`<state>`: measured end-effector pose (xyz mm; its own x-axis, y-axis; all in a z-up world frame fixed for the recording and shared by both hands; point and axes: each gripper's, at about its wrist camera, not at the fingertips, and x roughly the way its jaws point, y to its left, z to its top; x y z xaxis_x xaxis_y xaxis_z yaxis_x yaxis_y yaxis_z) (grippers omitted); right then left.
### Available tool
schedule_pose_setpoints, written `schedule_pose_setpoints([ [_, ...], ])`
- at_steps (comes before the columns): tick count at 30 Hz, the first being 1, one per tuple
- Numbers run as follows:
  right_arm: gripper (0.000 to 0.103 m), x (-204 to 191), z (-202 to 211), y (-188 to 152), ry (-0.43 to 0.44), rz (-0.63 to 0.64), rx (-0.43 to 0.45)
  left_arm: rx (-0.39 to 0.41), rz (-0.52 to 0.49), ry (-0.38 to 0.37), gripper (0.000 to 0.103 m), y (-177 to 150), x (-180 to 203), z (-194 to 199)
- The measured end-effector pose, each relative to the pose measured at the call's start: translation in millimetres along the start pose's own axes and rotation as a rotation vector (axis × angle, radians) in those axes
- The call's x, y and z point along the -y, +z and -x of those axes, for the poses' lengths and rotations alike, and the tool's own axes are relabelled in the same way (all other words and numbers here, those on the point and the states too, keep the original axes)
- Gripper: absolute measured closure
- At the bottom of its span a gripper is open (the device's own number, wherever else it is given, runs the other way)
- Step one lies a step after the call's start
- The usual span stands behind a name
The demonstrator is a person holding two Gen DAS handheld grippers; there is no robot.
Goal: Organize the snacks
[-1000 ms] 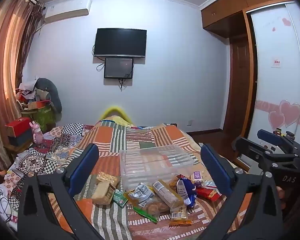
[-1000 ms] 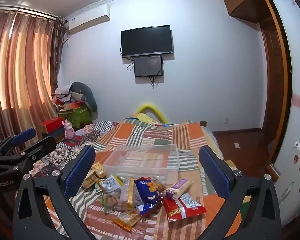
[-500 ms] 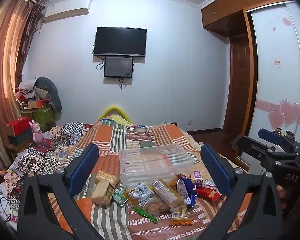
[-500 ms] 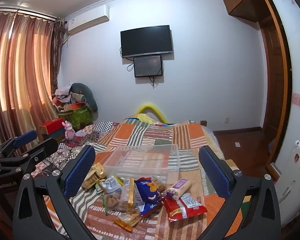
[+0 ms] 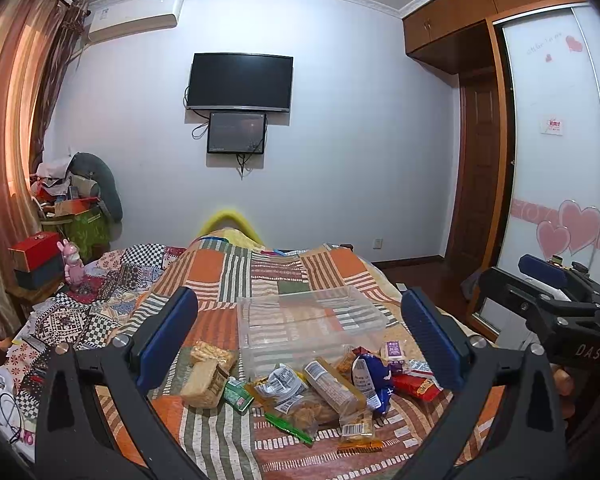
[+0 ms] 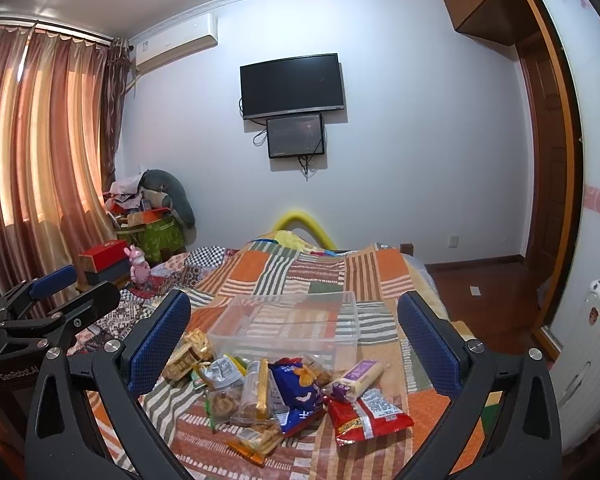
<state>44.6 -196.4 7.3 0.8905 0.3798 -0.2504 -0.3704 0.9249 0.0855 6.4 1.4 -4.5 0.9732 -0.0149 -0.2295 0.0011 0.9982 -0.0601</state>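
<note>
Both tongs stand wide apart and hold nothing, raised above a bed covered by a striped patchwork quilt (image 5: 276, 276). In the left wrist view the left gripper (image 5: 300, 338) frames the scene with its blue pads at lower left and lower right of the frame; between them, in the lower centre, sits a clear plastic box (image 5: 312, 326), and the pile of snacks (image 5: 320, 392) lies just in front of it, lower in the frame and touching its near wall. To the left of the pile, near the left pad, lie two pale cracker packs (image 5: 206, 372) beside a small green packet (image 5: 238, 394); a blue bag (image 5: 370, 378) and a red packet (image 5: 414, 384) lie toward the right pad. The right gripper (image 5: 556, 300) shows at the right edge of this view, off to the side of the bed, its jaws apart. In the right wrist view the right gripper (image 6: 294, 338) likewise frames the clear plastic box (image 6: 292, 328) at centre, with the snacks (image 6: 284, 396) spread below it: the blue bag (image 6: 298, 396) in the middle, the red packet (image 6: 366, 414) at lower right, a purple-labelled pale pack (image 6: 358, 376) leaning by the box's near right corner. The left gripper (image 6: 48, 300) sits at the left edge, apart from the pile.
</note>
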Motion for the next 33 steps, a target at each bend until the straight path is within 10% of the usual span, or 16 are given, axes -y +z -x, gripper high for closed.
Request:
schedule_pose_setpoints([
  [33, 0.0, -0.3, 3.5, 4.0, 0.004, -0.004, 0.007, -0.004, 0.01, -0.009, 0.0, -0.5, -0.1, -1.5],
])
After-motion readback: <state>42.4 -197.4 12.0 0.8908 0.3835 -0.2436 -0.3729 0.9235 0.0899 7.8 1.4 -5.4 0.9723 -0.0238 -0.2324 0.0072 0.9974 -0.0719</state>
